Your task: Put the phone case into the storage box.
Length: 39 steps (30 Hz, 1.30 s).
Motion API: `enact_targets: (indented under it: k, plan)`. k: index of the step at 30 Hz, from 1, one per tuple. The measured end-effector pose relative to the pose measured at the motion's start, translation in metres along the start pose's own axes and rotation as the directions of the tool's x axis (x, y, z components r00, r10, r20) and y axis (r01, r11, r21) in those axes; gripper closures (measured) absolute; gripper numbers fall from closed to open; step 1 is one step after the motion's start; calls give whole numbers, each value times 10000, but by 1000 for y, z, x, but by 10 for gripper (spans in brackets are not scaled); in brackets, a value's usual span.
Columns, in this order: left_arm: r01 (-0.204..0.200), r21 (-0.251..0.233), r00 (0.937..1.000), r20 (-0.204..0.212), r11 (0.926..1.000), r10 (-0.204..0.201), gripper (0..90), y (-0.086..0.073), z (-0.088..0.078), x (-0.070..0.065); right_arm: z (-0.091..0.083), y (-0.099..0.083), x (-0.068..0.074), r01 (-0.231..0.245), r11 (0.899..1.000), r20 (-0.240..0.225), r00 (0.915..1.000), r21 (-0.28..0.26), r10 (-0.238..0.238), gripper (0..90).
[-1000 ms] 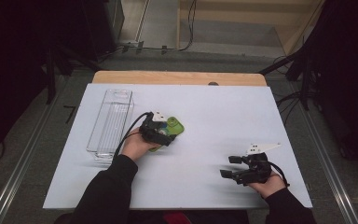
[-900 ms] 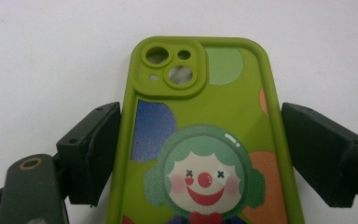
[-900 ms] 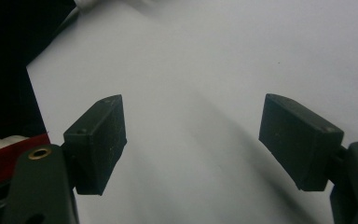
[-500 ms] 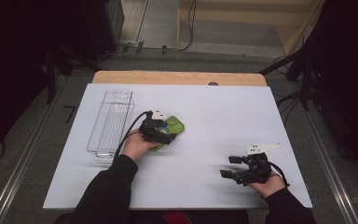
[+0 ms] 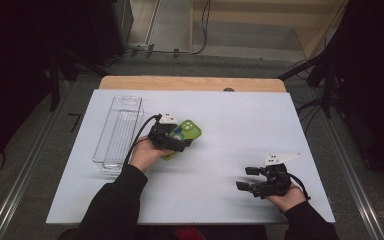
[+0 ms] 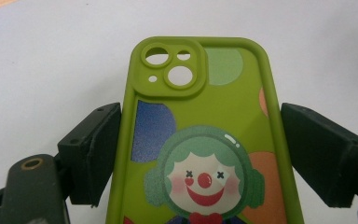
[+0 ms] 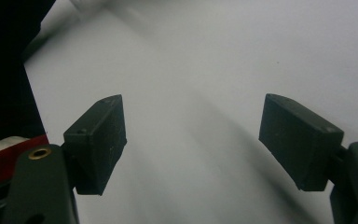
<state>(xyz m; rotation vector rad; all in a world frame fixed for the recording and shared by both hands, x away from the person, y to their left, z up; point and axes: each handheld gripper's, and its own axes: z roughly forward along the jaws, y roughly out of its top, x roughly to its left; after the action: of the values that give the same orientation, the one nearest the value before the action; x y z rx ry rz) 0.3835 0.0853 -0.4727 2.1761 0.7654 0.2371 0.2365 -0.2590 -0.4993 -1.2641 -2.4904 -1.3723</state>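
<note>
A green phone case (image 5: 189, 131) with a clown picture is held just above the white table top (image 5: 240, 115), left of centre. My left gripper (image 5: 179, 142) is shut on it. In the left gripper view both black pads (image 6: 95, 149) press the long sides of the case (image 6: 200, 107), whose camera cut-out points away from me. My right gripper (image 5: 245, 178) rests low at the front right, pointing left, its jaws open. In the right gripper view nothing lies between the jaws of that gripper (image 7: 191, 140), just bare table.
A clear, long plastic bin (image 5: 120, 130) stands at the table's left side, just left of my left hand. A wooden strip (image 5: 190, 83) runs along the table's far edge. Dark stands and cables surround the table.
My left hand has risen slightly with the green case still between its jaws. The right gripper has kept still.
</note>
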Motion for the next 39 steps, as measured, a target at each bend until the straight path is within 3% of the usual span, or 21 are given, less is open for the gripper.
enact_targets:
  k: [7, 22, 26, 34, 39]
  plan:
    - [348, -222, 9986, 416, 9991, -339, 163, 5, -10, -5, -1, 0, 0, 7, 10000, 32, 10000, -68, -7, 213]
    - [462, -249, 9970, 640, 9986, -446, 163, 10, -31, -25, -2, 1, 1, -29, 9998, 155, 9999, -172, 32, 213]
    - [791, -236, 9943, 739, 9966, -772, 163, 8, -31, -29, -2, 2, 2, -54, 9997, 217, 9997, -224, 59, 213]
    - [1274, -389, 9907, 540, 9911, -1252, 163, -1, -30, -40, -4, 5, 4, -431, 9975, 439, 9980, -568, 456, 213]
    - [1464, -859, 9892, 141, 9855, -1458, 163, -7, -30, -47, -4, 9, 7, -479, 9961, 542, 9972, -743, 520, 214]
